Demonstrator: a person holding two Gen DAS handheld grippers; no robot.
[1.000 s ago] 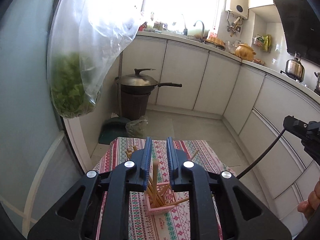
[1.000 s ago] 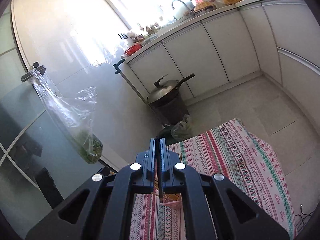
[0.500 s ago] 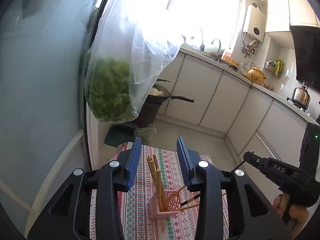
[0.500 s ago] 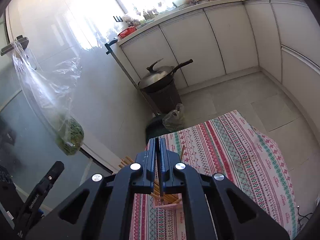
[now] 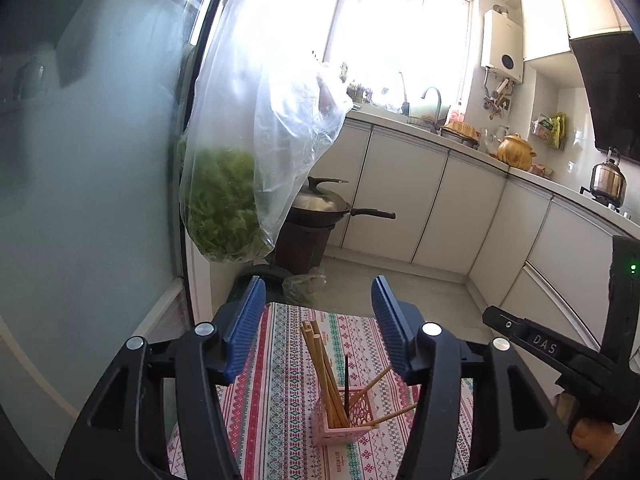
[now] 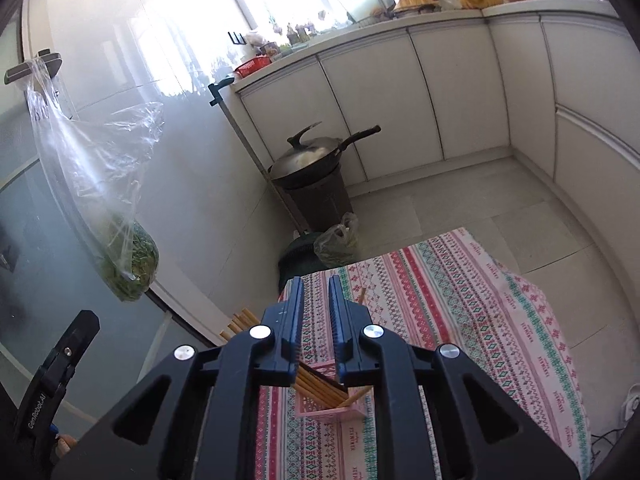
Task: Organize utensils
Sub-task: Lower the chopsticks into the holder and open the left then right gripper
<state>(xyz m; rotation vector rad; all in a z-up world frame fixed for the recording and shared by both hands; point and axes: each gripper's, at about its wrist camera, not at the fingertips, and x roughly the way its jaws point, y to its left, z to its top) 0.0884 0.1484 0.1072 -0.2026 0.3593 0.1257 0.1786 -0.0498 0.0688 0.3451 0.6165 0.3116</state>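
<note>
Patterned tablecloth point(image 5: 280, 380) is carrying the pink holder point(image 5: 344, 420) at lower centre, chopsticks point(image 5: 320, 364) leaning inside. Left gripper point(image 5: 318, 328) and right gripper point(image 6: 316, 316) have just been opening, both empty; bumping risks tipping it.

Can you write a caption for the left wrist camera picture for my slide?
Open left hand-held gripper above a pink holder of chopsticks on a patterned tablecloth.
</note>
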